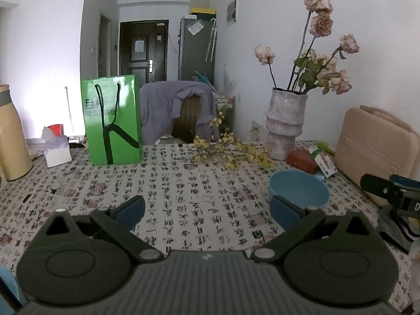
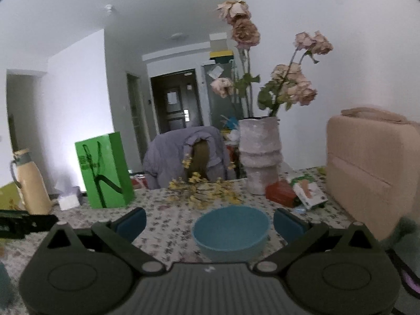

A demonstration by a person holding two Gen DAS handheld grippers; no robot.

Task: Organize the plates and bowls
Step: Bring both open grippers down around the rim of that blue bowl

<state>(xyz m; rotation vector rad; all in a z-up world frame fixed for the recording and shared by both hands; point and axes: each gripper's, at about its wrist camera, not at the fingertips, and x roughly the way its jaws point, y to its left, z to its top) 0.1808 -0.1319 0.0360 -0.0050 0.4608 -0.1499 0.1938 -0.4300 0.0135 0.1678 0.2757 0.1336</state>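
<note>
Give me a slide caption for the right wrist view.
Open right gripper lined up on an empty blue bowl on the patterned tablecloth.

Blue bowl (image 2: 231, 232) base perhaps behind gripper body

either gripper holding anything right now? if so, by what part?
Nothing held. Left gripper is open over bare tablecloth. Right gripper is open, with the blue bowl resting on the table between its jaws, untouched.
</note>
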